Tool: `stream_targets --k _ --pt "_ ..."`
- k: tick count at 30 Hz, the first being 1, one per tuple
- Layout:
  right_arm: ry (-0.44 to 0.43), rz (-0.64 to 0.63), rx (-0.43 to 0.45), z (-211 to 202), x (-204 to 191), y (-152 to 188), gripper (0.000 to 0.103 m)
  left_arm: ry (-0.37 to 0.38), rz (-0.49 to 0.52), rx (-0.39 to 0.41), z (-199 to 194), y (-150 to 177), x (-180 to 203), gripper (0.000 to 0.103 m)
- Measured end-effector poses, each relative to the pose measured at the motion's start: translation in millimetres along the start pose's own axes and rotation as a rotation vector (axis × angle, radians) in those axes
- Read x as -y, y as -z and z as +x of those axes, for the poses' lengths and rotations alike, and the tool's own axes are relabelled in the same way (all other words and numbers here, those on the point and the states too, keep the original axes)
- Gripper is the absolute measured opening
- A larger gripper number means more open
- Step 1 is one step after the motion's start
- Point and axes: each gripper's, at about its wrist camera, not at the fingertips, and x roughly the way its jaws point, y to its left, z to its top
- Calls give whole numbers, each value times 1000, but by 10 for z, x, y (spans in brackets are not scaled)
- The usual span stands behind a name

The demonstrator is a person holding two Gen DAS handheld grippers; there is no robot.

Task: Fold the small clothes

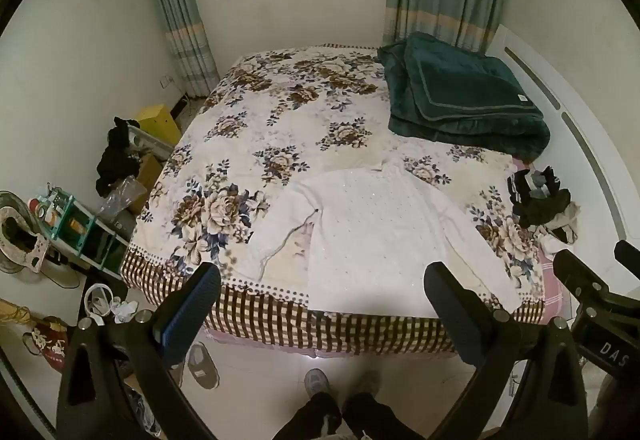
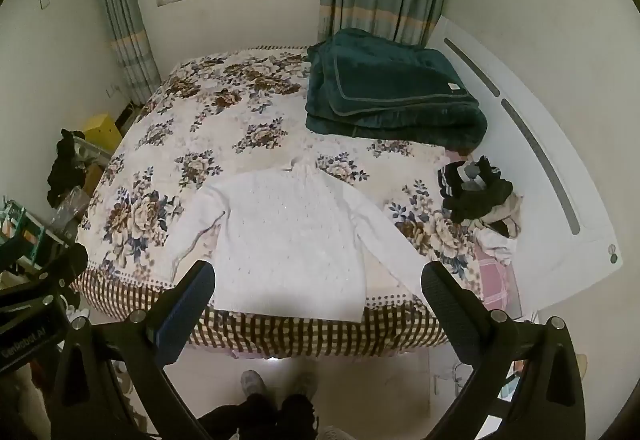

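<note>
A small white knit sweater [image 1: 372,236] lies flat on the near edge of the floral bedspread [image 1: 280,120], sleeves spread to both sides; it also shows in the right wrist view [image 2: 288,240]. My left gripper [image 1: 322,280] is open and empty, held above the floor in front of the bed, short of the sweater's hem. My right gripper [image 2: 318,278] is open and empty too, at about the same height and distance. Part of the right gripper's body shows at the right edge of the left wrist view [image 1: 592,292].
A folded dark green blanket [image 1: 460,92] lies at the bed's far right. A pile of dark and light clothes [image 1: 540,204] sits by the white headboard [image 1: 580,144]. Shelves, a yellow box [image 1: 158,122] and clutter stand left of the bed. The person's feet [image 1: 320,384] are on the floor below.
</note>
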Motion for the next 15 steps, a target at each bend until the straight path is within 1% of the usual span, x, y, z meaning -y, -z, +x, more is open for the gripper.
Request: stream_targets --k 10,15 --pt "-5 4 8 -14 27 -18 103 10 -1 4 4 -8 7 103" --pt "-4 5 11 -5 29 -30 103 9 -1 5 35 -76 48 103"
